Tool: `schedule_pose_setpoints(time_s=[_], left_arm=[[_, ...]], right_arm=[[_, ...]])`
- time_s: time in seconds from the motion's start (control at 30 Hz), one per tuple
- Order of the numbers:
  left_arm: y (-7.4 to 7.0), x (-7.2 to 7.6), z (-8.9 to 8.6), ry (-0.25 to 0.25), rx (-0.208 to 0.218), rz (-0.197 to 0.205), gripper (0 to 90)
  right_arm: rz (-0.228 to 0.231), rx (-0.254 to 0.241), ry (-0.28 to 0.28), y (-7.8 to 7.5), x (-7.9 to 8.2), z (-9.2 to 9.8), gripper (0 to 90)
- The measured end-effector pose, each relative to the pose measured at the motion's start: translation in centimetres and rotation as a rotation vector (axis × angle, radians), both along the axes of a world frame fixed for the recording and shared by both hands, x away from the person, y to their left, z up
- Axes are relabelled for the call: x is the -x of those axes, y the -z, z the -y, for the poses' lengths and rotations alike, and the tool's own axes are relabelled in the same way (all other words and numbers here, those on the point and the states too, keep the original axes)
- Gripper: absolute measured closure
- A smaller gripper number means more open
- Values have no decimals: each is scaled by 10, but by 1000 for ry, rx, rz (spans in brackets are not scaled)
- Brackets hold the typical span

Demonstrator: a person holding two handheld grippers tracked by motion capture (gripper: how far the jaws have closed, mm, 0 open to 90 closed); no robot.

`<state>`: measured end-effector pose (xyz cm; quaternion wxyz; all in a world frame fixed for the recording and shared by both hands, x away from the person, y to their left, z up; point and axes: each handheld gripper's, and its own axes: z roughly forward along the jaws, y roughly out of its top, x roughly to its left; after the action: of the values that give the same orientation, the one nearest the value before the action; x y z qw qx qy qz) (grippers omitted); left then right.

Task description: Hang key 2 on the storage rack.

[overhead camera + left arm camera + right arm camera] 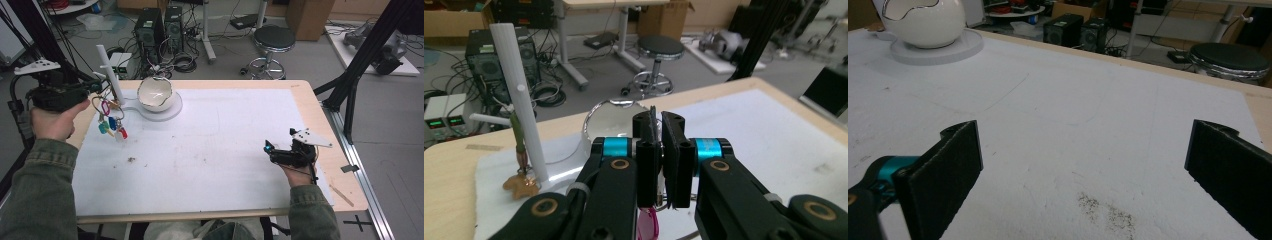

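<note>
The left gripper (659,125) has its jaws pressed together on a thin edge of the bunch of keys (111,122), whose ring and coloured tags (pink, blue, green, red) dangle below it in the high view, clear of the tabletop (210,150); a pink tag (650,225) shows just under the jaws in the left gripper view. The bunch hangs right beside the white stand (111,75), near its short side peg (489,119), with the egg-shaped white bowl (156,93) on its round base just past it. By my reading, the pick-up is done and the keys are lifted; what is left is to hook the ring over a peg or set the bunch into the bowl, and I cannot tell which. The right gripper (287,152) rests low near the tabletop's right edge, jaws wide apart with nothing between them, well away from the keys.
</note>
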<state>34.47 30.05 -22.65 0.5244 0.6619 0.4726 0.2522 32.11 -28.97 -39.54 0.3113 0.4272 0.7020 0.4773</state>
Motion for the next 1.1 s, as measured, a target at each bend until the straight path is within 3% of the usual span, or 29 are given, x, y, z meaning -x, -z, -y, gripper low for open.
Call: schedule_pose_setpoints(time_s=[0.1,0.23,0.43,0.9,1.1], left_arm=[[-6,-4,-1,-14,0,4,849],[-12,-11,-7,-37,32,11,848],[-17,-21,-17,-92,115,12,848],[-20,-44,-33,-154,107,20,848],[-18,-55,-38,-144,152,35,848]], right_arm=[[4,4,-2,0,0,0,9],[0,2,1,0,1,0,9],[2,5,0,0,1,1,9],[-1,4,2,1,2,3,9],[-1,9,5,0,3,3,9]])
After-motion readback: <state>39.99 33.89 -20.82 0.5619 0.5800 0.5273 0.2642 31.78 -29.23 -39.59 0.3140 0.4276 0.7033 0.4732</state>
